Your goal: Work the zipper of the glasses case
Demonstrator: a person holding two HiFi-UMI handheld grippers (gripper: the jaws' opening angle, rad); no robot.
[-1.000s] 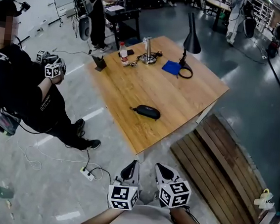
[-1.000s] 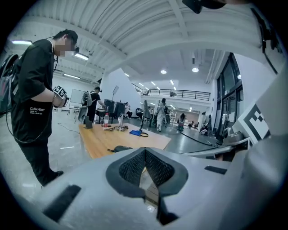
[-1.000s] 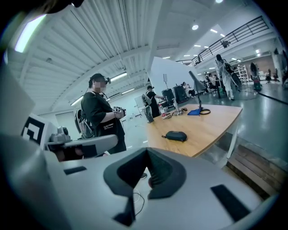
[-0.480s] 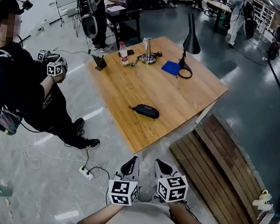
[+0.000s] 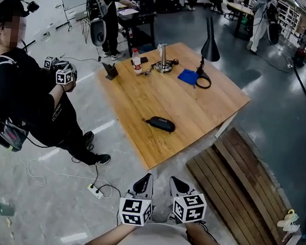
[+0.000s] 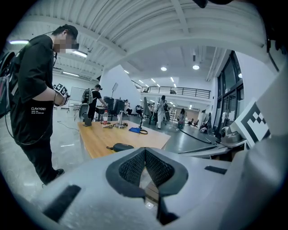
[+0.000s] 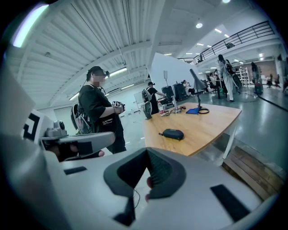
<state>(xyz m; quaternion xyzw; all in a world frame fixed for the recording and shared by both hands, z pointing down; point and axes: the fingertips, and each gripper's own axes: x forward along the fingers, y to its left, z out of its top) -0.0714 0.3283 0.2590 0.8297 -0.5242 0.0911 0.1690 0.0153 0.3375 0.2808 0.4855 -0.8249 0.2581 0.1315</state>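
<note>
The glasses case [image 5: 161, 123] lies on the tabletop [image 5: 145, 94] near its front edge, well apart from both grippers. Only the head view shows the left gripper [image 5: 144, 184] and right gripper [image 5: 178, 188] side by side above the floor [image 5: 52, 201]; each gripper's own view shows its fingers clenched together on nothing

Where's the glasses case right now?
Head view: the glasses case lies mid-frame on the wooden table, near its closest corner, alone; the lamp and bottle stand at the far end.
</note>
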